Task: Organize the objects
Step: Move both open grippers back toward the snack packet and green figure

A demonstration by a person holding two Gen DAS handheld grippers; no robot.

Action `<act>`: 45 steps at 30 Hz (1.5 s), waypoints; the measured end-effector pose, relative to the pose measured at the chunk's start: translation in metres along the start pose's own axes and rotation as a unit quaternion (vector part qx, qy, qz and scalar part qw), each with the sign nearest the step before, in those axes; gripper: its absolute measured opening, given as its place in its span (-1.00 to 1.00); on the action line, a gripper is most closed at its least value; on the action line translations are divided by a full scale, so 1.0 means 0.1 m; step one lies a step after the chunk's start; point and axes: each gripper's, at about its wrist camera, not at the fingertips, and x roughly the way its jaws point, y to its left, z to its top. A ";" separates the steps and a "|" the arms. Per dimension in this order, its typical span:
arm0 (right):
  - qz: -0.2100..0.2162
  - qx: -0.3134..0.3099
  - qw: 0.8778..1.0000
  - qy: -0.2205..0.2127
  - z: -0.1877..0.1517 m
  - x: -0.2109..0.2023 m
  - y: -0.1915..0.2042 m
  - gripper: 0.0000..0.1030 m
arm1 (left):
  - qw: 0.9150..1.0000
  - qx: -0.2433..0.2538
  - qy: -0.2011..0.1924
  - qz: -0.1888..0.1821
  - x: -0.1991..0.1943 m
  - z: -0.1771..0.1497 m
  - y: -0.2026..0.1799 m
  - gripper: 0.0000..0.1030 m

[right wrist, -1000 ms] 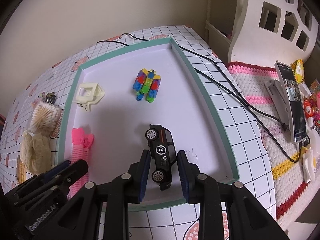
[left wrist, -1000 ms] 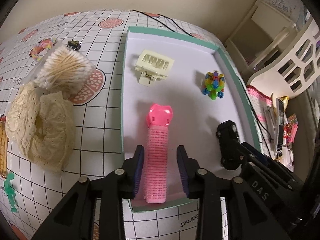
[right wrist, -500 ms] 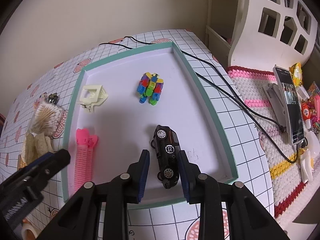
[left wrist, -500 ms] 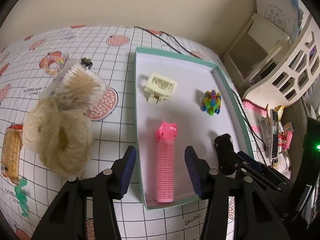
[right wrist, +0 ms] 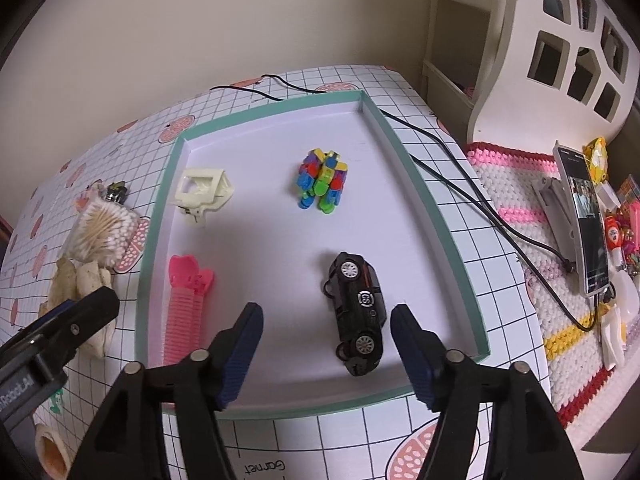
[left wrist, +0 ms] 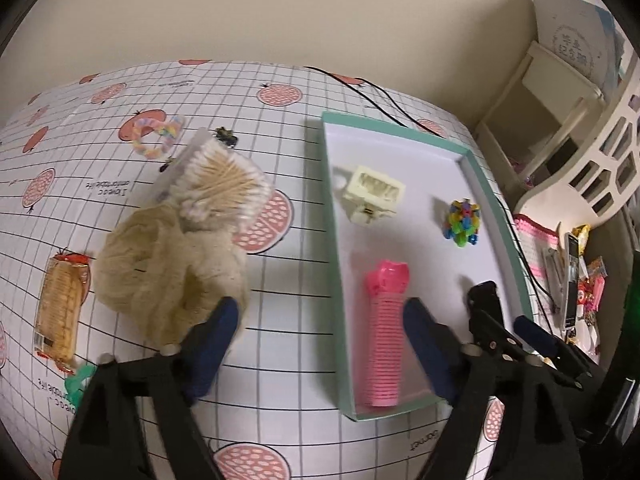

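My left hand-held gripper [left wrist: 316, 336] and right hand-held gripper [right wrist: 326, 344] hover spread wide above the tray [right wrist: 436, 216], holding nothing.

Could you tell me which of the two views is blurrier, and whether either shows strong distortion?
Left wrist view: motion-smeared, the pink hair roller and beige fabric soft. Right wrist view: sharp, the black toy car crisp. Both bend the tablecloth grid and the tray rim, fisheye style.
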 end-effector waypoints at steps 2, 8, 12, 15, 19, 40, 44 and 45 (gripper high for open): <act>0.001 -0.004 1.000 -0.001 0.00 -0.01 0.03 0.52 | 1.000 0.001 -0.002 0.004 -0.01 0.01 0.03 0.69; 0.003 -0.011 1.000 -0.002 -0.01 -0.01 0.11 0.74 | 1.000 0.002 -0.014 0.013 -0.05 0.02 0.11 0.77; 0.000 -0.014 1.000 -0.004 -0.02 -0.03 0.17 0.96 | 1.000 0.000 -0.021 0.015 -0.09 0.03 0.19 0.78; 0.000 -0.015 1.000 -0.005 -0.02 -0.03 0.22 0.99 | 1.000 0.002 -0.024 0.019 -0.12 0.04 0.26 0.78; 0.001 -0.020 1.000 -0.002 -0.02 -0.02 0.32 1.00 | 0.999 -0.003 -0.025 0.027 -0.16 0.04 0.38 0.78; 0.086 -0.108 0.989 -0.045 -0.16 -0.20 1.52 1.00 | 0.994 -0.090 -0.017 0.060 -0.42 0.08 1.59 0.79; 0.103 -0.134 0.985 -0.032 -0.26 -0.19 1.78 1.00 | 0.991 -0.118 -0.010 0.065 -0.44 0.06 1.83 0.79; 0.107 -0.142 0.984 -0.030 -0.28 -0.19 1.85 1.00 | 0.990 -0.123 -0.006 0.068 -0.44 0.05 1.89 0.79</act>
